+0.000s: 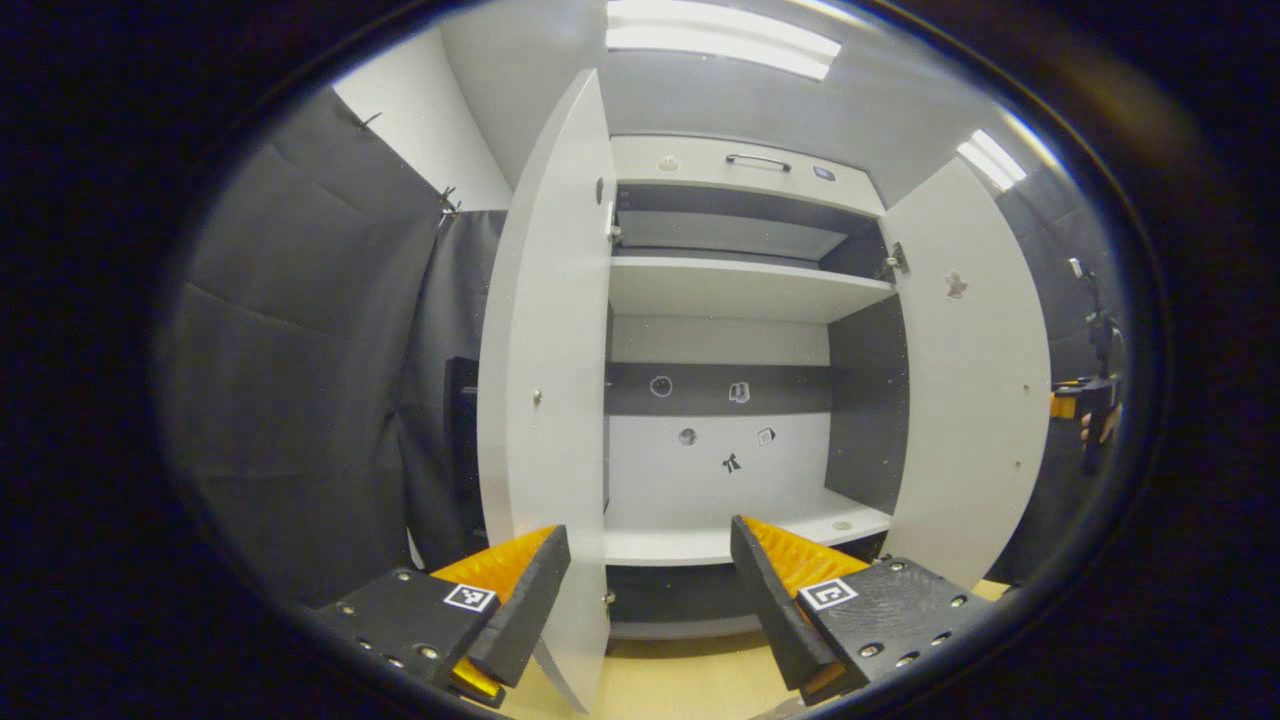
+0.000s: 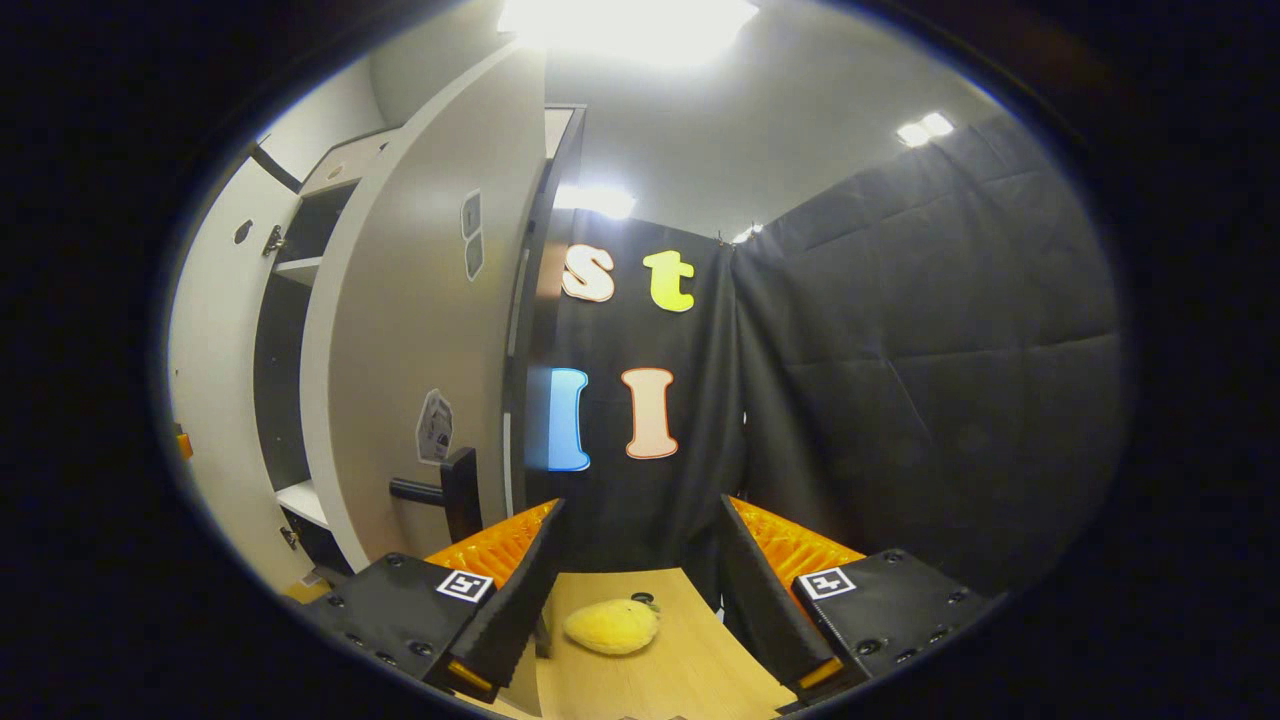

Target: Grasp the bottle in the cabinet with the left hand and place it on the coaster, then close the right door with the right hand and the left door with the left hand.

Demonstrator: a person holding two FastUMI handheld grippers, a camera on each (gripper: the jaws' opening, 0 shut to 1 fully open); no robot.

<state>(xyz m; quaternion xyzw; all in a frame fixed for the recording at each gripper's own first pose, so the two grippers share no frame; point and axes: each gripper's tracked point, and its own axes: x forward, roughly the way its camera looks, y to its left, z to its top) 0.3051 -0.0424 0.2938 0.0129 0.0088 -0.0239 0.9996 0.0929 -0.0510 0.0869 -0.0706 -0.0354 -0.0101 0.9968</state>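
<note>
Both doors stand open. The right door [image 2: 400,340] lies just left of the right tongs [image 2: 640,580]; the left tongs [image 1: 650,590] straddle the left door [image 1: 545,400]. Both released.

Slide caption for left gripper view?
Open left gripper faces the cabinet, both doors open, shelves bare.

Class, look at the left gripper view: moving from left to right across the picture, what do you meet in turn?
Black cloth wall → open left cabinet door → cabinet shelves → open right cabinet door → the other gripper, far off at the right edge.
</note>
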